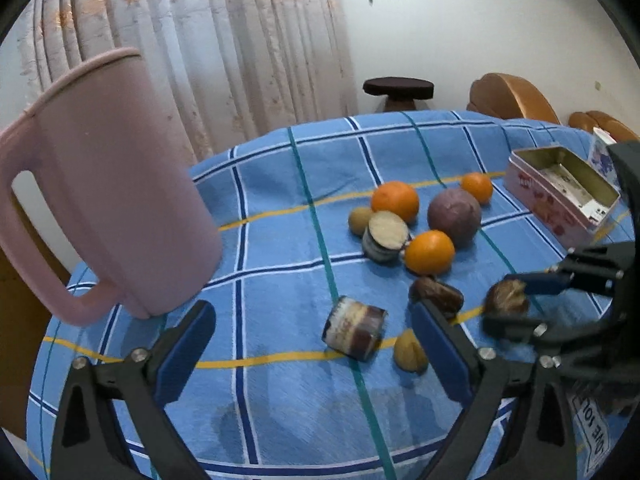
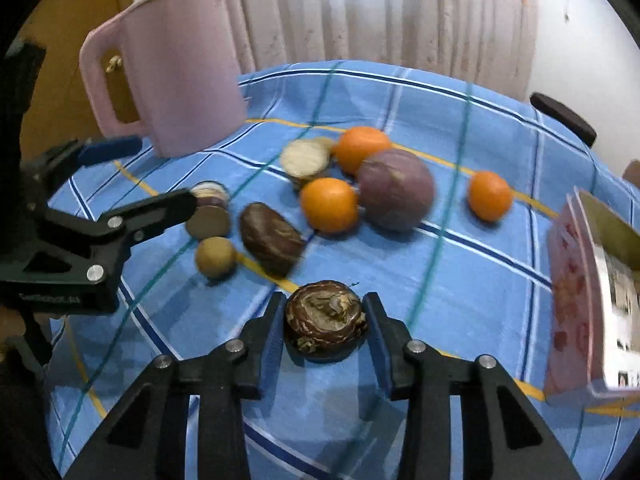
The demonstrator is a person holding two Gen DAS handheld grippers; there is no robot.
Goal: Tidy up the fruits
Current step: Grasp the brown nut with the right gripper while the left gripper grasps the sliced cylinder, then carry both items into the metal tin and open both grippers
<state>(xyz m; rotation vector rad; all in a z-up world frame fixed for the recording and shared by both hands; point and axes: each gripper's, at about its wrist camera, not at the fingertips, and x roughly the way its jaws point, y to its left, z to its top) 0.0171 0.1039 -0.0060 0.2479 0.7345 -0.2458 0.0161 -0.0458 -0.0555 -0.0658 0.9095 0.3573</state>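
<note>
While the left gripper (image 1: 312, 344) is held wide open and empty, a brown shrivelled fruit (image 2: 326, 326) is clasped between the right gripper (image 2: 325, 330) fingers; transfer beyond them to the open tin (image 2: 592, 300) is judged next.

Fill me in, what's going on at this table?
A person with two handheld grippers is sorting fruit on a blue checked tablecloth. The right gripper has its fingers around a dark brown fruit, seemingly closed on it. The left gripper is open and holds nothing. Three oranges, a purple fruit and other pieces are loose on the cloth; the open pink tin holds no fruit.
</note>
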